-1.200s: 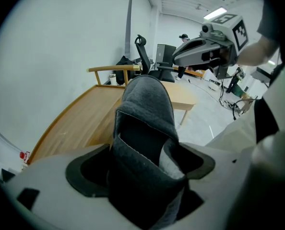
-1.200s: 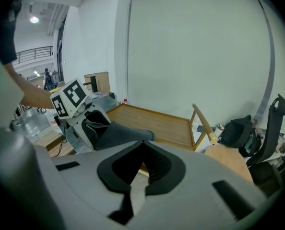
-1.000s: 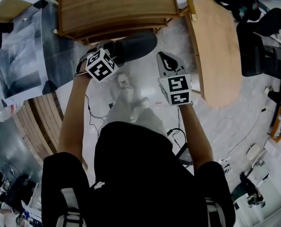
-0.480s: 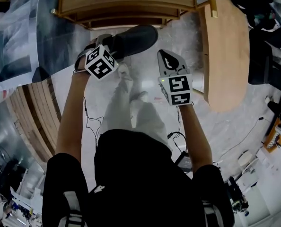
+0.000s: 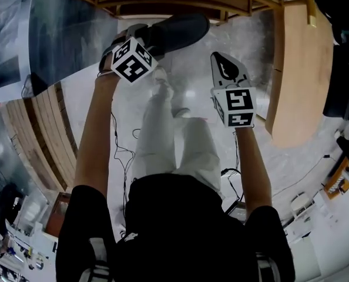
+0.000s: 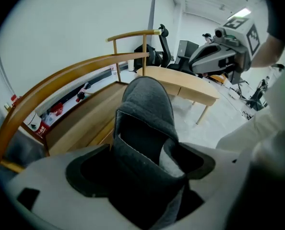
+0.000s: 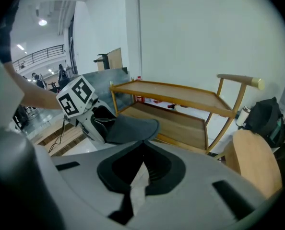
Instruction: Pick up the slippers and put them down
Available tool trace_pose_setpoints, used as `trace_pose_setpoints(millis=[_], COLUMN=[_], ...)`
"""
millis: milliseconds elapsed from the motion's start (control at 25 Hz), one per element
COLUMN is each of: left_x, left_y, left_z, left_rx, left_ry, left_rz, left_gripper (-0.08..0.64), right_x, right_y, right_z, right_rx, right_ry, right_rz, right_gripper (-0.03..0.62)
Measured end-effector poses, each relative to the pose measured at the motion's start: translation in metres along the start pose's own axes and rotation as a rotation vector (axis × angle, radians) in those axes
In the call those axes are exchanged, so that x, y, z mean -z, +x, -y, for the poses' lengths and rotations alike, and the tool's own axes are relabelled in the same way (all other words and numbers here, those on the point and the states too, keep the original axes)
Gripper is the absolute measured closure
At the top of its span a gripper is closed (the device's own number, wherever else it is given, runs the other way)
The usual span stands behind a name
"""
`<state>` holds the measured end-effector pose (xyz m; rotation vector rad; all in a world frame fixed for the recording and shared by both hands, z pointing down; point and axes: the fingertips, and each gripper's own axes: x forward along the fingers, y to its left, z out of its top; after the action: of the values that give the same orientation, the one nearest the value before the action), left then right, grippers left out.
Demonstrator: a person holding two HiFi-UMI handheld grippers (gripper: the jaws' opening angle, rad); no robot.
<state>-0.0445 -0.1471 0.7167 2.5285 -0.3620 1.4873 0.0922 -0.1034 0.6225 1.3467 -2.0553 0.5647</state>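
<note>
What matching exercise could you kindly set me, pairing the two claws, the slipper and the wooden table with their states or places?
Things:
1. left claw
2. right claw
3. slipper
4. table

States or places:
A. light wood, standing on the person's right
B. shut, with nothing in it
C. dark grey, held up off the floor
D. shut on the slipper

Pairs: 1-D, 2-B, 3-C, 4-A.
</note>
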Motion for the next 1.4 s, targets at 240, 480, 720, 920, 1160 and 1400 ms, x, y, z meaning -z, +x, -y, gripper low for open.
trace_pose_setpoints(millis=[240,480,720,920,1160,1400], left_x=[0.037,0.067,0.112,0.154,0.196,0.229], left_y=[0.043,0.090,0.142,0.183,0.237,0.286], left_z=[-0.008,-0.008,-0.015,-0.025,-0.024,-0.025], left_rx=[-0.019,-0.030,-0.037,-0.049,-0.055,-0.055], left_ry=[0.025,0.022,-0.024,-0.043,-0.019,0.018], left_rz=[-0.019,-0.013,-0.019,-0.030,-0.057,-0.079], left_gripper=[0.130,0.130,0.130,0.130,0.130,0.130], right_x=[0.038,0.079,0.118,0.154,0.202,0.239], right_y=[0.046,0.093,0.140,0.182,0.229,0.273], right_z=[-0.014,-0.023,-0.029,-0.032,-0.037,-0.041], right_rx=[-0.032,-0.058,-0.070,-0.076,-0.087,-0.093], right_ry=[-0.002,-0.013,-0.038,-0.024,-0.036,-0.037], right_rz=[-0.009,-0.013,0.008,0.012,0.014,0.033], right_gripper=[0.592,0.592,0.592,0.592,0.592,0.592])
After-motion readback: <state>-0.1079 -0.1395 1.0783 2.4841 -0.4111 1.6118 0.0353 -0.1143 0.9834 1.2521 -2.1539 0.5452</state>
